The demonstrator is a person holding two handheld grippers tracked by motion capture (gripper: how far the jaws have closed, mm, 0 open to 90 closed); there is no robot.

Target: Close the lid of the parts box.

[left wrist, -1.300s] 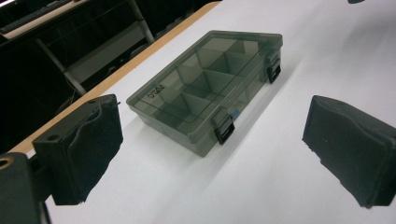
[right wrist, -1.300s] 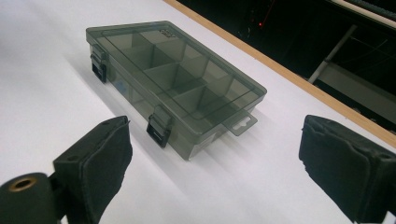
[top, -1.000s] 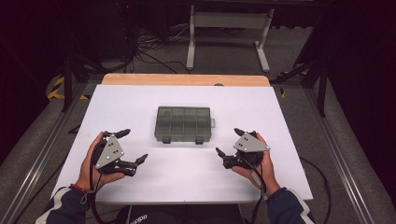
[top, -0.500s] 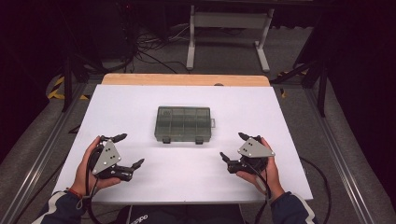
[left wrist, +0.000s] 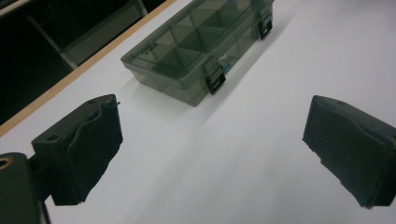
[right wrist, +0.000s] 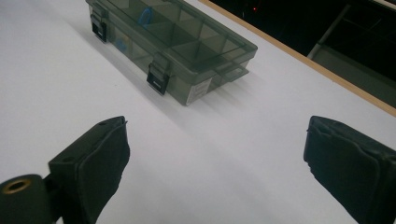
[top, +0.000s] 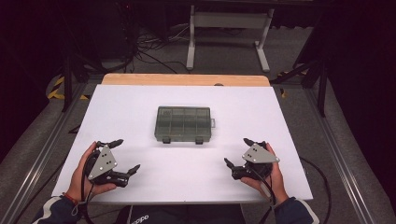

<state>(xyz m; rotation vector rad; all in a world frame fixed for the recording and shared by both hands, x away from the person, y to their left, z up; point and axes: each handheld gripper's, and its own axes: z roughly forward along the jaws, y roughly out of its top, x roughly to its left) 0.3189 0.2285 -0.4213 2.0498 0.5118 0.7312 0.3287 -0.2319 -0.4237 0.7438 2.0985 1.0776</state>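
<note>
Both claws lower, organizer box (top: 183, 124) untouched

A white table top (top: 154, 98) is being backed by a bare wooden strip (top: 187, 80) along its far edge. Behind it, a pale metal stand (top: 224, 28) and tangled dark cables (top: 140, 46) are being seen on the grey floor (top: 299, 107). Yellow-black tape (top: 58, 88) is being shown at left.
</note>
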